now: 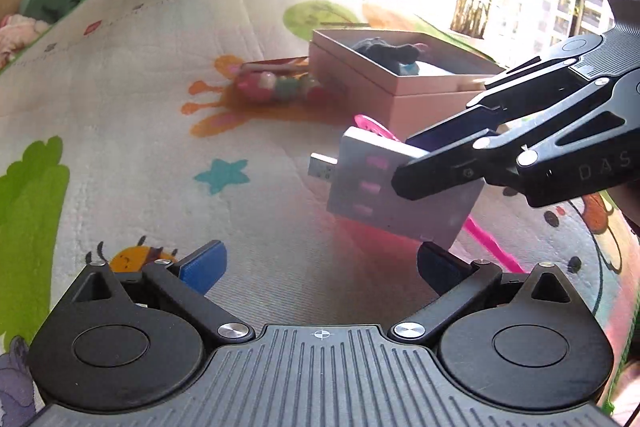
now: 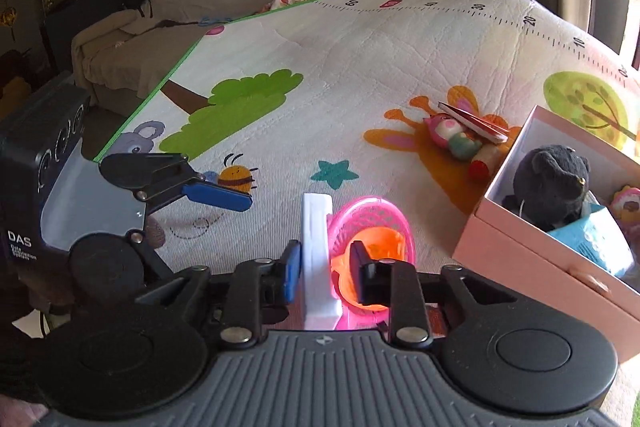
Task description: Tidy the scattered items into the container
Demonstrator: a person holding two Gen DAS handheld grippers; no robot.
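The right tongs (image 2: pixel 328 275) were seen clamped on a white USB charger block (image 1: pixel 396 183), its flat faces pinched between the blue pad (image 2: pixel 291 275) and the black finger, and the block was carried clear of the play mat (image 2: pixel 360 59) with its metal plug (image 1: pixel 322 167) pointing away from the grip. In the left wrist view the block was shown tilted, held only near one edge, so a firm squeeze was judged to be needed while it was swung across. The left tongs (image 1: pixel 320 267) were spread wide and empty, hovering low over the mat just beside the load. Directly under the block a pink toy net (image 2: pixel 372 223) with an orange piece (image 2: pixel 376 251) inside it was left lying on the mat, its pink handle (image 1: pixel 496 243) trailing out; it had not yet been collected. Off to one side the pink box (image 2: pixel 532 267) stood open, already occupied by a dark plush toy (image 2: pixel 552 183), a blue item (image 2: pixel 592 239) and a small pink toy (image 2: pixel 628 203). The step was judged best done by lifting the block over the near wall of the box, lowering it into the free space beside the plush, and only then letting go. A colourful caterpillar toy (image 2: pixel 456 139) and a thin booklet (image 2: pixel 476 123) remained on the mat just beside the box.
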